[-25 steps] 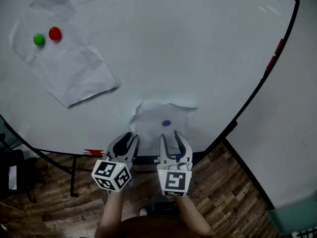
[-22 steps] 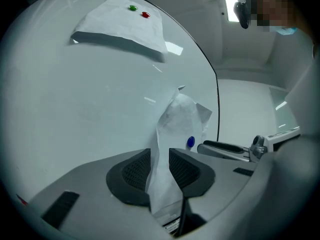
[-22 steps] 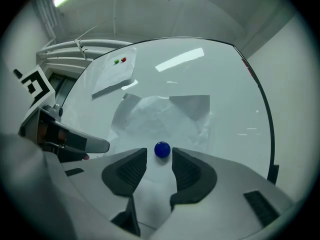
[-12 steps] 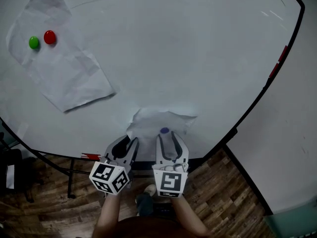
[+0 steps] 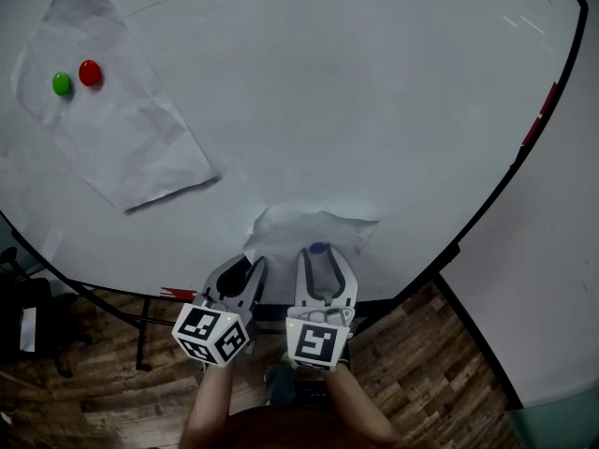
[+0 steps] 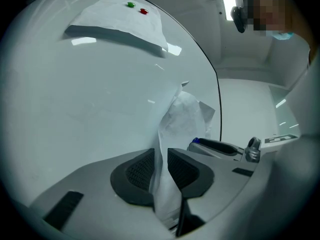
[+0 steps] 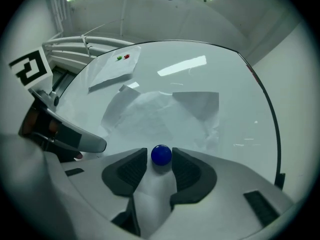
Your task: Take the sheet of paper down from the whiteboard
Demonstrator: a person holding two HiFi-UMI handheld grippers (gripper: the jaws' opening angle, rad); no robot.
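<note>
A crumpled white sheet of paper (image 5: 309, 227) (image 7: 160, 111) lies against the whiteboard (image 5: 374, 110) near its lower edge. My left gripper (image 5: 248, 267) (image 6: 161, 156) is shut on the sheet's left edge, and the paper (image 6: 175, 129) runs up between its pads. A blue magnet (image 5: 318, 248) (image 7: 161, 155) sits on the sheet, gripped between the tips of my right gripper (image 5: 319, 254) (image 7: 161, 160). Whether the magnet still touches the paper, I cannot tell. The two grippers are side by side, close together.
A second creased sheet (image 5: 122, 129) hangs at the board's upper left under a green magnet (image 5: 62, 84) and a red magnet (image 5: 90, 72). The board's dark frame (image 5: 510, 176) curves down the right side. Wooden floor (image 5: 421, 372) and a stand leg (image 5: 140, 344) lie below.
A second ago the blue magnet lay ahead of my right gripper; that gripper has moved up and now has it between its tips. My left gripper keeps its hold on the sheet.
</note>
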